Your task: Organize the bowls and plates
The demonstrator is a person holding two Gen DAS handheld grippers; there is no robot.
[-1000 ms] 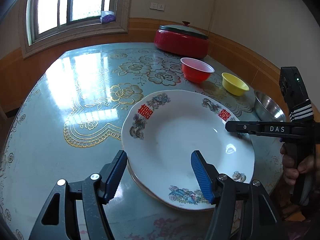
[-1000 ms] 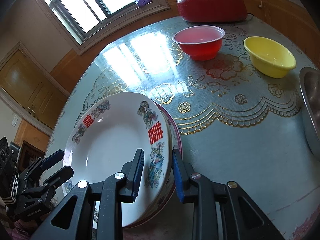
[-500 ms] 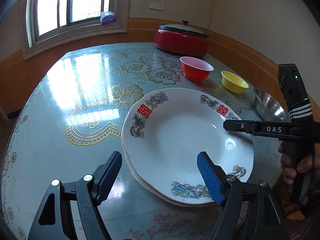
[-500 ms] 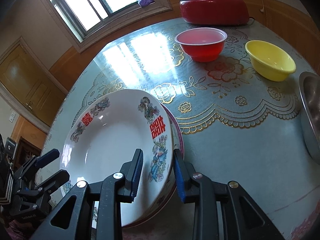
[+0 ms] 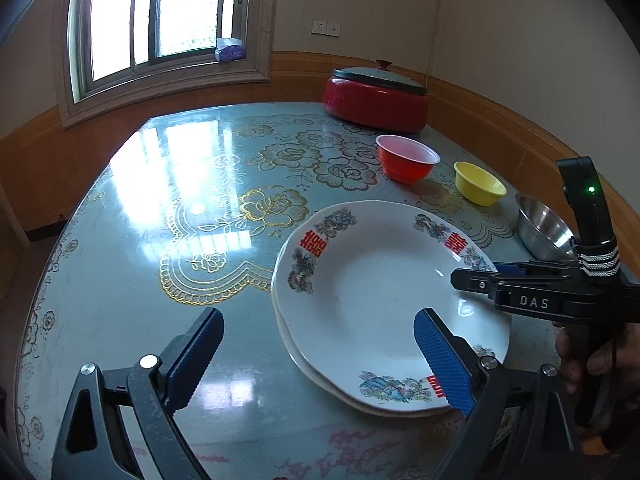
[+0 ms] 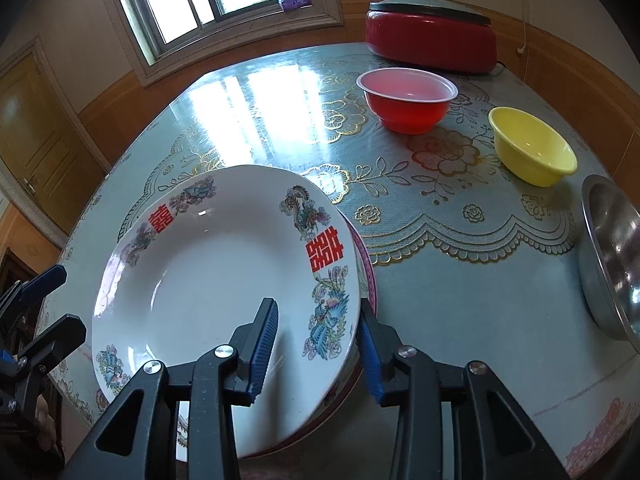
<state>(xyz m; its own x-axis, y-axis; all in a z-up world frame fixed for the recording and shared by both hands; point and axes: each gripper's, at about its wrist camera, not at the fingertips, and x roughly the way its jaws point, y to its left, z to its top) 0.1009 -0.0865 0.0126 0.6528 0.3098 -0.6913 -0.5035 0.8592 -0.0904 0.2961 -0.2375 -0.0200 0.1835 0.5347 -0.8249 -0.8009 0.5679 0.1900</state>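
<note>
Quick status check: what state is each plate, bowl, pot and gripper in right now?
Top plate: stacked on pink-rimmed plate, rim between right gripper's fingers.
Pink-rimmed plate: underneath.
Red bowl: upright, empty.
Yellow bowl: upright, empty.
Steel bowl: upright.
Red pot: lidded.
Left gripper: open.
Right gripper: straddling rim.

Left gripper hung low with its blue pads spread wide apart, gripping nothing. Right gripper had its fingers closer together (not fully closed though), reaching in sideways from the right.
</note>
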